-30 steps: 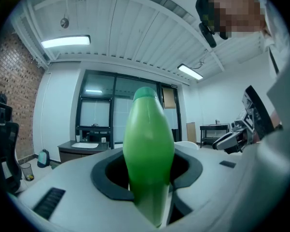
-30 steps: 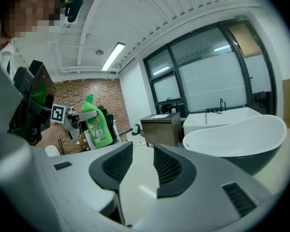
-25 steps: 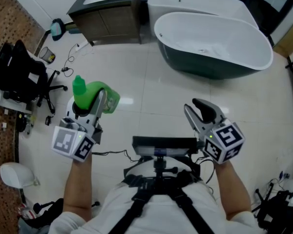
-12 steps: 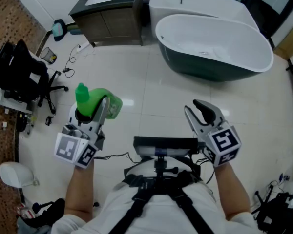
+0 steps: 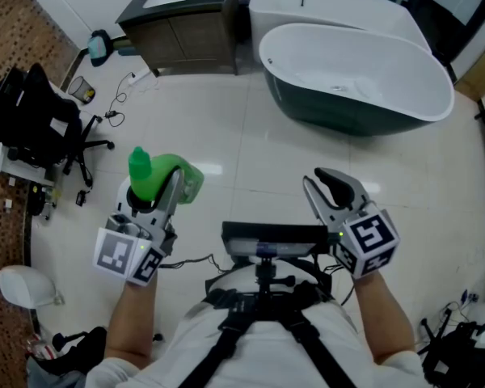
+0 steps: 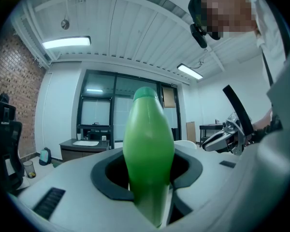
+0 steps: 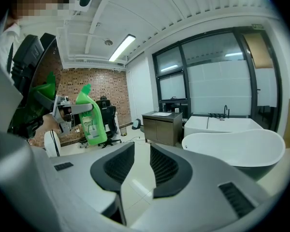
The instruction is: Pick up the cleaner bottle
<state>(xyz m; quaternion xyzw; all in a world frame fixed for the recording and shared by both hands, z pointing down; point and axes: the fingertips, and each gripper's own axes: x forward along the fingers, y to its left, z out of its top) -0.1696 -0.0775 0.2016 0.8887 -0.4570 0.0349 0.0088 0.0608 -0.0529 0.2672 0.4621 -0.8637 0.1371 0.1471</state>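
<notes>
Green cleaner bottle (image 5: pixel 163 174) is off the floor, clamped in the left gripper (image 5: pixel 149 183) at the left of the head view. Bottle lies roughly level, capped neck toward the person's left. In the left gripper view the bottle fills the gap and both pads press on its sides.

Right gripper (image 5: pixel 321 182): nothing between its jaws. They stand a narrow gap apart and have just been closing. Bare tile shows through the gap in the right gripper view. The bottle shows there too, off to the left with a printed label on its body, well apart from this gripper.

Surroundings:
- Pale glossy tiled floor (image 5: pixel 250 156) under both grippers.
- Freestanding bathtub (image 5: pixel 356 75), white inside and dark outside, ahead and to the right.
- Dark vanity cabinet (image 5: pixel 186 27) with a white basin, ahead and to the left.
- Black office chair (image 5: pixel 32 120) at far left, by the edge of a brown patterned floor.

Both grippers are held out in front of the person's torso, well apart from each other.
</notes>
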